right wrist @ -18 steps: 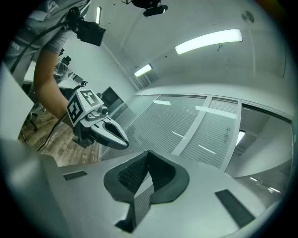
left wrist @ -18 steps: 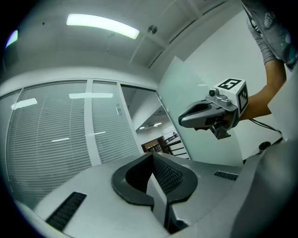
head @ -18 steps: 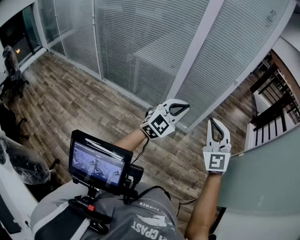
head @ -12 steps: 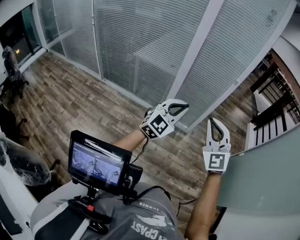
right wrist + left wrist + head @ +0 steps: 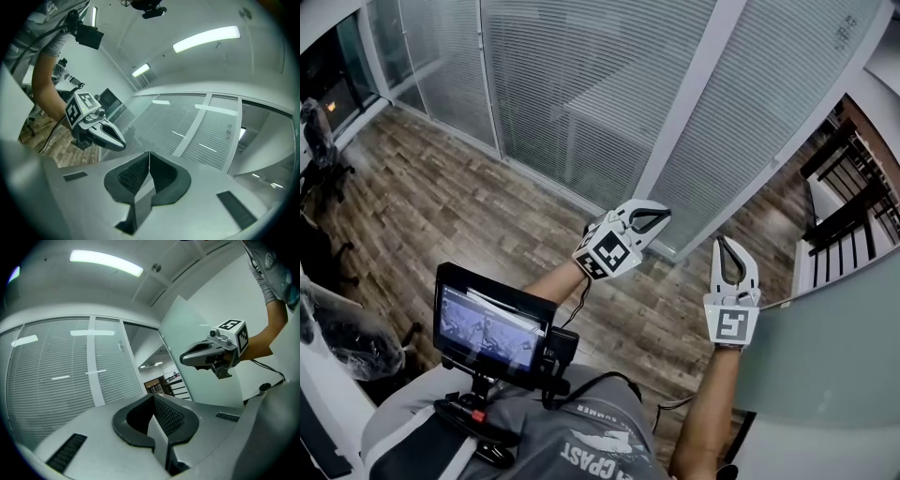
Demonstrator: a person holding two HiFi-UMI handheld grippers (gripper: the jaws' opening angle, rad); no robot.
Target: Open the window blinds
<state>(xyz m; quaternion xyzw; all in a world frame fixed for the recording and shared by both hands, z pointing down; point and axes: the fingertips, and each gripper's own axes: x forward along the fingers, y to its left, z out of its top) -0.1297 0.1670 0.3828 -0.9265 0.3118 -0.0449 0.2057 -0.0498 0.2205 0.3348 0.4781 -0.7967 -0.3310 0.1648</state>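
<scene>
White slatted blinds (image 5: 581, 75) hang with their slats turned flat behind the glass wall ahead; they also fill the left gripper view (image 5: 47, 376) and the right gripper view (image 5: 187, 126). My left gripper (image 5: 664, 214) is held level in mid-air, short of the wall, its jaws shut on nothing. My right gripper (image 5: 724, 241) hovers beside it to the right, also shut and empty. Each shows in the other's camera: the right gripper (image 5: 183, 357) and the left gripper (image 5: 123, 144). Neither touches the blinds. I see no cord or wand.
A white upright frame post (image 5: 694, 84) divides the blind panels. A frosted glass panel (image 5: 825, 347) stands close on the right, with black railings (image 5: 844, 187) behind it. A monitor (image 5: 492, 323) rides on the person's chest rig. An office chair (image 5: 319, 131) stands far left on the wooden floor (image 5: 441, 206).
The head view has shifted slightly, and the left gripper sits a little further left in it. Both grippers stay shut and empty.
</scene>
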